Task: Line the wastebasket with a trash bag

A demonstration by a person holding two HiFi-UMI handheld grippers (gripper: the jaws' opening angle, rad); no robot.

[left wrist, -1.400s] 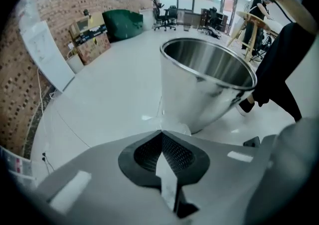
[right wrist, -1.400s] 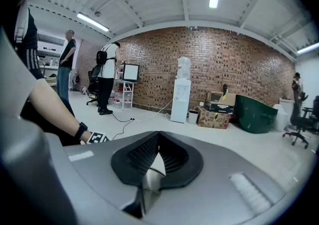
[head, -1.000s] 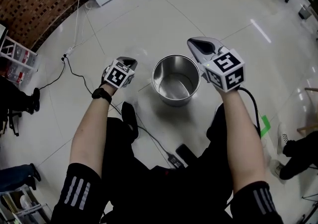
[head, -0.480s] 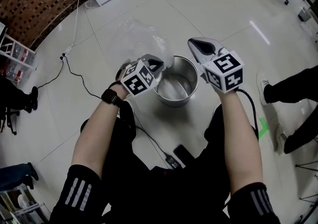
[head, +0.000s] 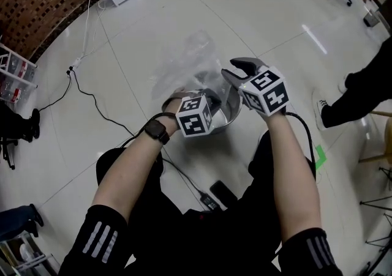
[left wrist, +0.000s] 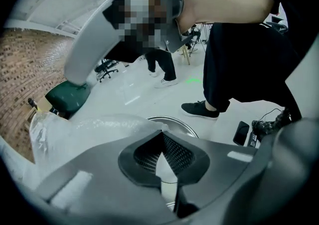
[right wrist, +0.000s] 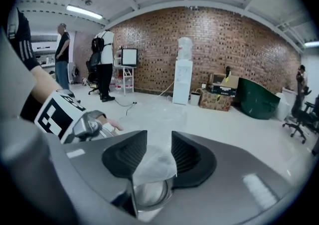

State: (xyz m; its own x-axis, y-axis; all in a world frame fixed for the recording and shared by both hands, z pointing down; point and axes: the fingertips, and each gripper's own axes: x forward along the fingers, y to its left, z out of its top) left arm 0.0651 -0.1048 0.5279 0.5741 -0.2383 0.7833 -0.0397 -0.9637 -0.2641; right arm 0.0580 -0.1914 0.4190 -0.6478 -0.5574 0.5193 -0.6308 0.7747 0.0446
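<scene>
Over one wastebasket, left claw, right claw (opening round one bag)

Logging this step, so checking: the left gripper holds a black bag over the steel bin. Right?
Not quite. The bag is clear, not black; the head view shows the floor through it. The rest stands: the left gripper is shut on it over the steel bin.

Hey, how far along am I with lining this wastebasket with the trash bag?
Done: the trash bag is over the wastebasket, pinched in the shut left gripper. In hand: the right gripper, jaws opening, has film between them. Left: spread the mouth, push it in, cuff the rim.
</scene>
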